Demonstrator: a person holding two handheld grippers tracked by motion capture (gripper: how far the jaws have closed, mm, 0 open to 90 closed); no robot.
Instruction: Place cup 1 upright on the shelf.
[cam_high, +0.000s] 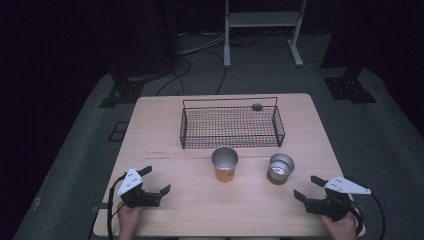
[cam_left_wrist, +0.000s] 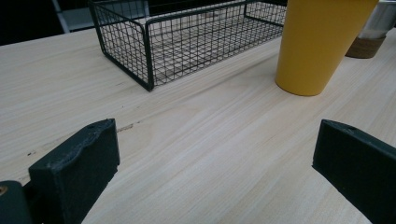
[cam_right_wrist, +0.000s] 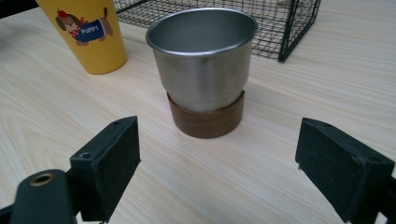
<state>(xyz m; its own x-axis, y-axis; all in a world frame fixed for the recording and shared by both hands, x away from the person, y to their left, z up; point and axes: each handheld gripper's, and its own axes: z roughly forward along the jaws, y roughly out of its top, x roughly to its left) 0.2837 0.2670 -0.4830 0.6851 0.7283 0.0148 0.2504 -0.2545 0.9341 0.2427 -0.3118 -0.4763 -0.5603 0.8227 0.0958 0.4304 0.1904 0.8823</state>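
Now both grippers rest apart near two cups.
From above, the left gripper (cam_high: 157, 181) and right gripper (cam_high: 306, 188) sit spread and empty on the table (cam_high: 165, 210), a yellow cup (cam_high: 224, 164) and steel cup (cam_high: 280, 168) before a wire basket (cam_high: 231, 125). Left gripper view: jaws wide over bare wood, the yellow cup ahead. Right gripper view: jaws parted, holding nothing, the steel cup (cam_right_wrist: 203, 70) just ahead.

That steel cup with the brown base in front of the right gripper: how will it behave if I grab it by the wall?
The steel cup looks rigid, so it likely won't dent under the pads. Its polished, tapering wall may be slippery; the brown band probably grips better. It seems empty and light, so a sideways push could slide or tip it. The right gripper stands open, short of it.
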